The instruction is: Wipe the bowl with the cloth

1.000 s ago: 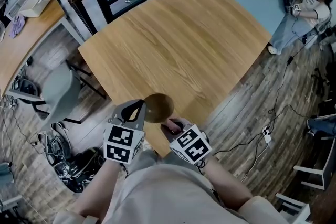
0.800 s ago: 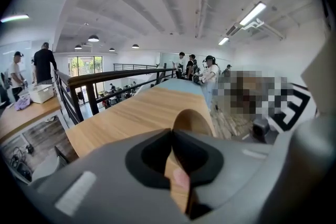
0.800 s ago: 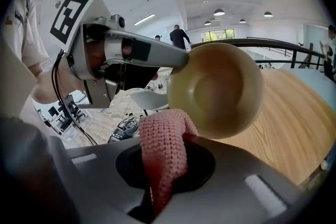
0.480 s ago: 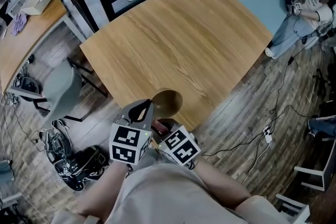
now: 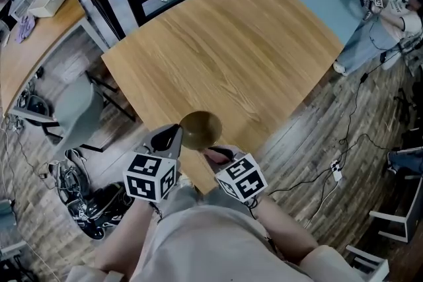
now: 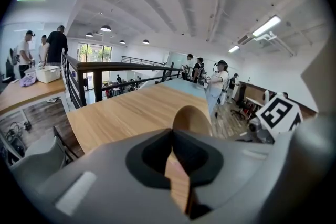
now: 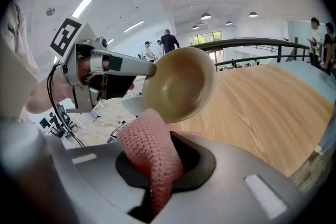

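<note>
With left gripper [image 5: 173,137], clamps tilted bowl [image 5: 200,130] by rim over table [image 5: 231,43] edge; with right gripper [image 5: 215,155], pinches pink cloth [image 7: 149,157] tight, near bowl.

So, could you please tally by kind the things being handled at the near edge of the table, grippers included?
bowl: 1
cloth: 1
grippers: 2 (left gripper shut on the bowl's rim, right gripper shut on the cloth)
Total: 4
</note>
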Available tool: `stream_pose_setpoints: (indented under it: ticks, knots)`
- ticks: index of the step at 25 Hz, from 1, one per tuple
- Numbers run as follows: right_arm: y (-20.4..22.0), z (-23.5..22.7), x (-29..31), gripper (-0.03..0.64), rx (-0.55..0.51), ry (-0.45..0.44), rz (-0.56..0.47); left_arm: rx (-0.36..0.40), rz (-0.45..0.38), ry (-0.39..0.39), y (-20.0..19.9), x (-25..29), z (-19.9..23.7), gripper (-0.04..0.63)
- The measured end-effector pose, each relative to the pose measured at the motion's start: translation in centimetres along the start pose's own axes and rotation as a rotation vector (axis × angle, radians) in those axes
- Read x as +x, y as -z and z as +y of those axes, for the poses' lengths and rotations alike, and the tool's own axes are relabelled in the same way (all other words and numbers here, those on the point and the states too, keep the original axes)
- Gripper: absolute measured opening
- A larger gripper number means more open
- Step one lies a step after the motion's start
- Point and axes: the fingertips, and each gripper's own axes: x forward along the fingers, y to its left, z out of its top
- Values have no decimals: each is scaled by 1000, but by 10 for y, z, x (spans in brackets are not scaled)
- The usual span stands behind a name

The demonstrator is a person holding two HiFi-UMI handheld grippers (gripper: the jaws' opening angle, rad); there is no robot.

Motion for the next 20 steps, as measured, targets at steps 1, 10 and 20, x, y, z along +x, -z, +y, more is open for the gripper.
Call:
stream_pose_setpoints:
  ticks: [1, 10, 20]
  knots:
    - [1, -5, -4, 26, 4, 11, -2, 1, 4, 1, 1, -1, -1, 6]
    - [3, -41, -19, 26, -71, 117, 6, 70, 60, -2, 20, -7, -3, 6]
    - [-36, -47, -29, 26, -82, 96, -79, 185, 169, 68, 49, -11, -26, 6]
